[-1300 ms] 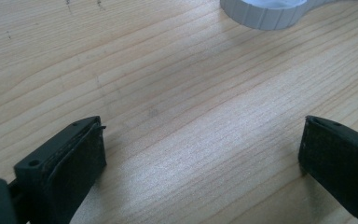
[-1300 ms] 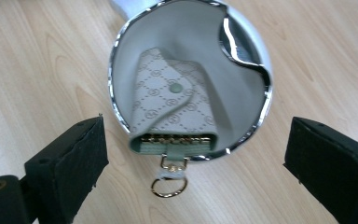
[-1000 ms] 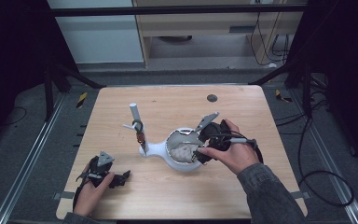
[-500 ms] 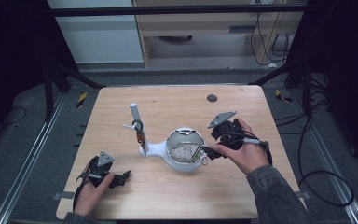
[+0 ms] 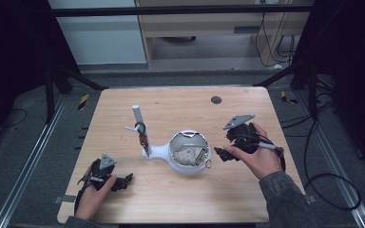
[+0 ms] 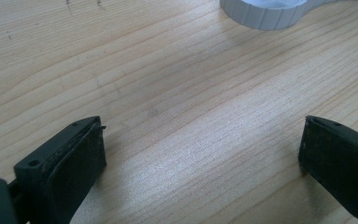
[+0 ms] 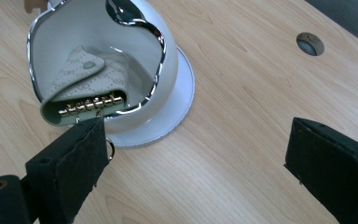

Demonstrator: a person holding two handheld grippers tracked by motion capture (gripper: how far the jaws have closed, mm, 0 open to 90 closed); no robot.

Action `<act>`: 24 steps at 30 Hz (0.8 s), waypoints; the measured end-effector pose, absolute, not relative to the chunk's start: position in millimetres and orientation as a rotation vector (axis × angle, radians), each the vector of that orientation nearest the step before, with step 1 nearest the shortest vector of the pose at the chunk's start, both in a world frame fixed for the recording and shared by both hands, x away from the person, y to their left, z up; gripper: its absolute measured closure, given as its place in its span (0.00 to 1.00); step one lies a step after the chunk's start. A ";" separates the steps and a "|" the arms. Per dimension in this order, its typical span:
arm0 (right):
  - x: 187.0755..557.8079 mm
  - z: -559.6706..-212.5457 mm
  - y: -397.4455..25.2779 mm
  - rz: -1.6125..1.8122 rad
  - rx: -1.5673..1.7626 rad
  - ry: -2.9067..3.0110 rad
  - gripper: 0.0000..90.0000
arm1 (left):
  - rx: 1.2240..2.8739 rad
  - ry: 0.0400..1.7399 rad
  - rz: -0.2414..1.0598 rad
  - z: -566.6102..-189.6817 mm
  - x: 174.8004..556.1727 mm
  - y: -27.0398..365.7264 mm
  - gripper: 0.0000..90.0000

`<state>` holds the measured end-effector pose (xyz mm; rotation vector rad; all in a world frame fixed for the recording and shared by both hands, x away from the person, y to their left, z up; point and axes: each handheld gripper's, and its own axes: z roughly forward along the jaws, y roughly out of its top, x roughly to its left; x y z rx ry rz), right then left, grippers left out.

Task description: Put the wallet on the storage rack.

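A white bowl-shaped stand (image 5: 190, 172) with a chrome rim sits mid-table, its upright white post (image 5: 137, 114) at its left. A pale grey key case (image 5: 186, 154) with gold hooks lies inside the bowl (image 7: 168, 51). The key case (image 7: 86, 88) has a small ring (image 7: 110, 150) hanging over the rim. My right gripper (image 5: 221, 153) is open just right of the bowl, with nothing between its jaws. In the right gripper view, my right gripper (image 7: 198, 135) has one jaw close to the ring. My left gripper (image 5: 126, 179) rests open near the front left over bare wood (image 6: 203, 128).
A brown strap with a ring (image 5: 142, 135) hangs on the post. A dark round grommet (image 5: 216, 99) is set in the table (image 5: 247, 199) at the back right. Black frame bars and cables surround the table.
My right gripper has drawn back to the right, away from the bowl, leaving the key case inside. The left gripper has stayed put.
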<state>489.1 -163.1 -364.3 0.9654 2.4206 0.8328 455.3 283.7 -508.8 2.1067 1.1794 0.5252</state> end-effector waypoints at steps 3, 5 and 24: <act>488.7 -367.4 -167.6 0.839 0.979 2.413 0.06 | 2.105 1.180 0.525 -508.9 455.3 283.6 0.00; 488.4 -369.4 -171.2 0.841 0.995 2.407 0.06 | 2.105 1.180 0.525 -508.9 455.3 283.6 0.00; 483.9 -393.3 -205.3 0.889 1.122 2.322 0.06 | 2.109 1.179 0.525 -508.7 455.4 283.7 0.00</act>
